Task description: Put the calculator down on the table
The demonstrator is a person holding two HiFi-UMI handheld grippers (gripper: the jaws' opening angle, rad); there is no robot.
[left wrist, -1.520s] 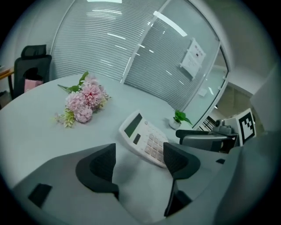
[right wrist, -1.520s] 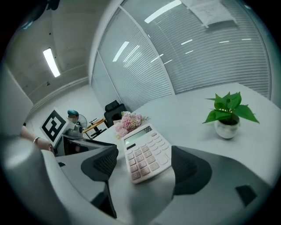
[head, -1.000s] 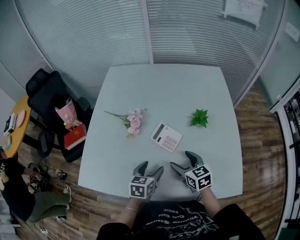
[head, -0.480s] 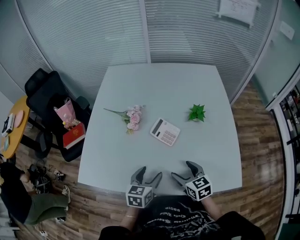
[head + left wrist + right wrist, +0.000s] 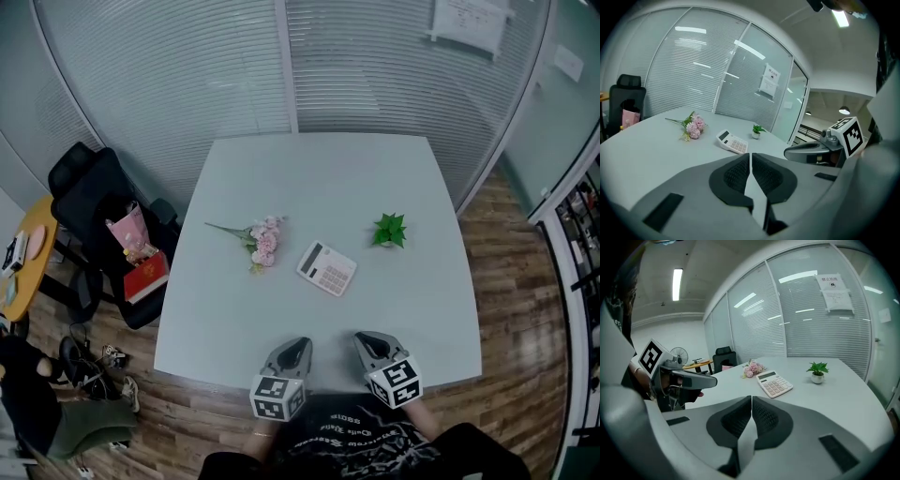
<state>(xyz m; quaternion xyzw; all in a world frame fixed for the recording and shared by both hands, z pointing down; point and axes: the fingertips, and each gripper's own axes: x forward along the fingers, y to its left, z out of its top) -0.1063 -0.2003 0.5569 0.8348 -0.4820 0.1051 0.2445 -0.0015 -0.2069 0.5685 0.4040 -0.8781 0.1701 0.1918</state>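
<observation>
A white calculator (image 5: 327,268) with a dark display lies flat on the pale table (image 5: 319,178), near its middle; it also shows as the calculator (image 5: 732,141) and the calculator (image 5: 774,383) in the two gripper views. My left gripper (image 5: 293,348) hovers at the table's near edge, shut with nothing between its pads. Beside it on the right, my right gripper (image 5: 371,342) is likewise shut and empty. Both sit well short of the calculator and apart from it.
A bunch of pink flowers (image 5: 260,240) lies left of the calculator and a small green potted plant (image 5: 390,231) stands to its right. A black office chair (image 5: 98,202) with a pink bag stands off the table's left side. Glass walls with blinds close the far side.
Both grippers' jaws have gone from wide open to shut. Both hands have drawn back toward the table's near edge. The calculator stays where it lies.
</observation>
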